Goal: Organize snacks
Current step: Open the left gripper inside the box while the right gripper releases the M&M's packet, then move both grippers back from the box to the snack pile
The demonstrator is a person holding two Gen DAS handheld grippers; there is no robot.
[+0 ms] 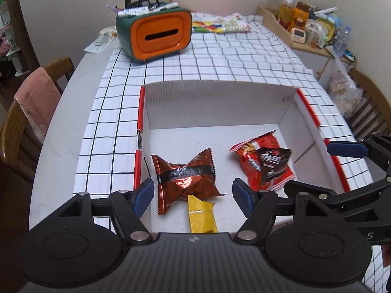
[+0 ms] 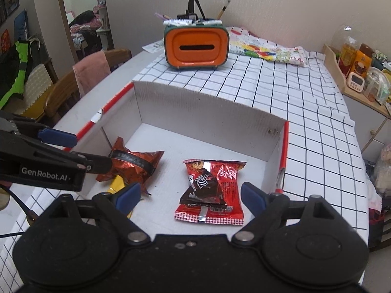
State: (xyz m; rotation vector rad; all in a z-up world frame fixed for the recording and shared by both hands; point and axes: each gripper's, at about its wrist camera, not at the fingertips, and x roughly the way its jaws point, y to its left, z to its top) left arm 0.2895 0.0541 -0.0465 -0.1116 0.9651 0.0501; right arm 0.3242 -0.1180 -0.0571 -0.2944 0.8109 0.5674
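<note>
Red pack (image 2: 221,190) in box (image 2: 210,114), fingers (image 2: 254,199) apart.

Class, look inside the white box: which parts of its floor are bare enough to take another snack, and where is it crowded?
Bare floor runs along the white box's far wall, and down the strip between the copper-foil packet and the red snack bag. The near left corner is crowded: the copper-foil packet overlaps the yellow packet there. A dark brown packet lies on the red bag.

We hold our left gripper (image 1: 193,193) and right gripper (image 2: 190,196) low in their frames, side by side, tilted downward, jaws spread wide and gripping nothing.
</note>
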